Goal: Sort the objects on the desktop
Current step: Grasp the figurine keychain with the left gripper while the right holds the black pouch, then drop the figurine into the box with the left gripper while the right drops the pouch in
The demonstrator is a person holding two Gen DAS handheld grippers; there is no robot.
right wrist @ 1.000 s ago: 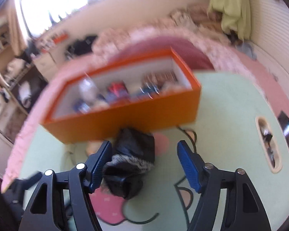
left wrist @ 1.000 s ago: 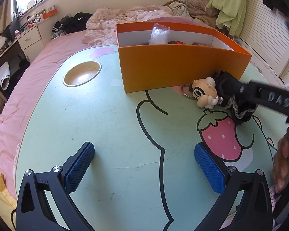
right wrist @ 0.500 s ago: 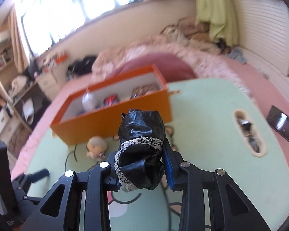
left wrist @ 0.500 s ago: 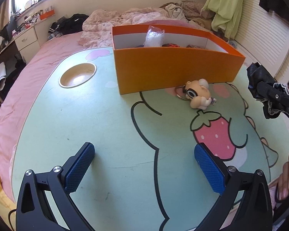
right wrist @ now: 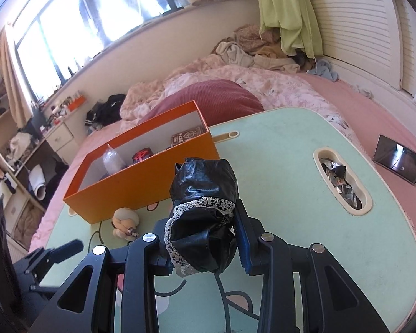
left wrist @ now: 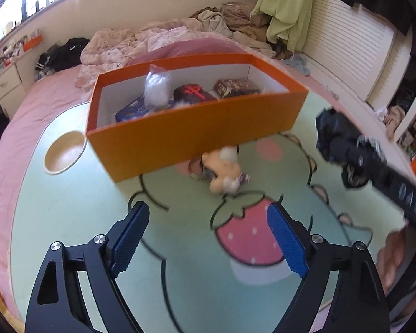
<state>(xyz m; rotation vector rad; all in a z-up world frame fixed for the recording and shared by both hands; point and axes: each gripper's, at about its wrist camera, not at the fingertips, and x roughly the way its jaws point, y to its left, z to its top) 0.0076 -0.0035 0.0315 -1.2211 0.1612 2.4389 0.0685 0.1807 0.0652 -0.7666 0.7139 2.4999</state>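
A: The right hand-held gripper (right wrist: 205, 238) has its pads clamped on the black lace-trimmed pouch (right wrist: 203, 211), which is lifted clear of the worktop (right wrist: 291, 144). Where does the orange box (right wrist: 141, 177) lie from it?

B: In the right wrist view, at about eleven o'clock, near but not under the pouch yet. The box's long axis runs from seven o'clock up toward one o'clock, and its open top faces the gripper. By that reading, the carry has to go up and leftward over the near wall.

A: And the left hand-held gripper (left wrist: 208, 241)?

B: Its jaws are closing, with nothing between them but bare worktop print. In its own view the plush keychain toy (left wrist: 222, 170) lies at twelve o'clock, just beside the box's near wall (left wrist: 194, 136) and apart from the pads.

A: So which hand is nearer which thing?

B: The left is the nearer one to the toy; the right already has the pouch. The pouch's long axis stands roughly upright between the pads, so it looks set to drop in end first among the things already in the box.
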